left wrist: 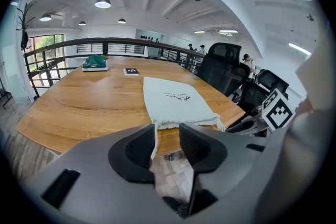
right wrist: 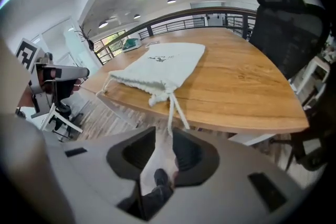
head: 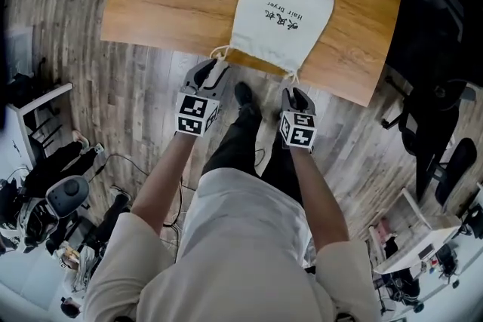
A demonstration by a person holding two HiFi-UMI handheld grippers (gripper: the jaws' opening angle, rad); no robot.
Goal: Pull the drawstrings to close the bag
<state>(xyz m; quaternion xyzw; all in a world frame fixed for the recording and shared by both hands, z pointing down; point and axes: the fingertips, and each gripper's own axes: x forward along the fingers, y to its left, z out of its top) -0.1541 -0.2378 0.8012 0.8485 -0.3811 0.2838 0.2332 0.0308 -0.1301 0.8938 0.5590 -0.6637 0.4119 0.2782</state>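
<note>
Behind right gripper (right wrist: 164, 136), drawstring (right wrist: 170, 115) end hidden.

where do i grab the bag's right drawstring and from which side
Grip the right drawstring on its loose tail, below the gathered corner of the bag, where it hangs over the edge of the table. Come from the open side off the table: the cord dangles free there, at the open gap of the right tongs.

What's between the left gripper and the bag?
A white drawstring running from the bag's near corner into the left gripper's parted jaws; the left gripper view shows it.
</note>
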